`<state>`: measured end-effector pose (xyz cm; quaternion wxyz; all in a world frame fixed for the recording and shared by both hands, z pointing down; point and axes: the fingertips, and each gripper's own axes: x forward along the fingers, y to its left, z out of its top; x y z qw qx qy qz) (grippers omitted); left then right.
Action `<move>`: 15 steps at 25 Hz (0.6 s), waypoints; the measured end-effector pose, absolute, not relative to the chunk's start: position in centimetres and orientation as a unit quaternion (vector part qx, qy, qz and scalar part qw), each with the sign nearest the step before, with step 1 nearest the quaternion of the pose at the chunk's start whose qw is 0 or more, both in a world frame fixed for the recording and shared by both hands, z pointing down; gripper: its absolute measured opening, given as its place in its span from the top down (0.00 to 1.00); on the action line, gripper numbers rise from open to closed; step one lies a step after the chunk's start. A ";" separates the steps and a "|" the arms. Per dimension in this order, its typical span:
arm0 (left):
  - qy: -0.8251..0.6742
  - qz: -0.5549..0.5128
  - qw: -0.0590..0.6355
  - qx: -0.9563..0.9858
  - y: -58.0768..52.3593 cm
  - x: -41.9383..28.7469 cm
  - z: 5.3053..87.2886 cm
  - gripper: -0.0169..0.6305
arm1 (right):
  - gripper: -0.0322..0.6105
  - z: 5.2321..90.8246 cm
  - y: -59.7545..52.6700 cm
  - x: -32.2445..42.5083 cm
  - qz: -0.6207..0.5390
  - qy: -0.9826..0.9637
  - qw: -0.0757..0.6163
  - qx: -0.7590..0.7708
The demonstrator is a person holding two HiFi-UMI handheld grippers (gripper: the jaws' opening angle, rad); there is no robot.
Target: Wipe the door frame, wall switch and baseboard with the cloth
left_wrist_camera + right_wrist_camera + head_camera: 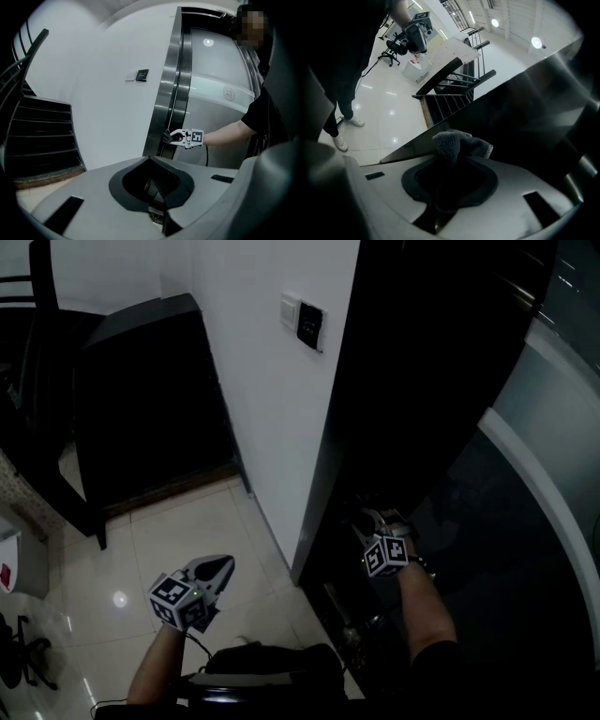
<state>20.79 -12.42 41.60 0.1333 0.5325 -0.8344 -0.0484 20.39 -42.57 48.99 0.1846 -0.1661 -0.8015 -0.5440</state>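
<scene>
Pinching a bunched grey cloth (454,140) between its jaws, the right gripper (370,521) holds it against the dark metal door frame (323,484), low down near the frame's bottom end. The left gripper (217,570) hangs over the pale floor tiles (178,531) on the other side of the white wall (262,381), its jaws drawn together with nothing between them. The wall switch (310,324) sits high on that wall, just beside the door frame's edge and well apart from both grippers.
</scene>
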 end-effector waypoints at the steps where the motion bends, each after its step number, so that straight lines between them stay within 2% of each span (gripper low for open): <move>1: -0.835 -0.047 0.134 0.532 -12.4 20.8 41.7 0.97 | 0.82 49.3 -42.6 20.4 -0.544 -0.801 0.189 -0.167; 9: -0.837 -0.042 0.144 0.527 -11.5 21.2 42.3 0.97 | 0.82 53.7 -41.6 20.3 -0.539 -0.786 0.238 -0.188; 15: -0.846 -0.047 0.139 0.513 -10.7 21.0 43.0 0.97 | 0.82 54.9 -41.1 21.9 -0.457 -0.826 0.271 -0.187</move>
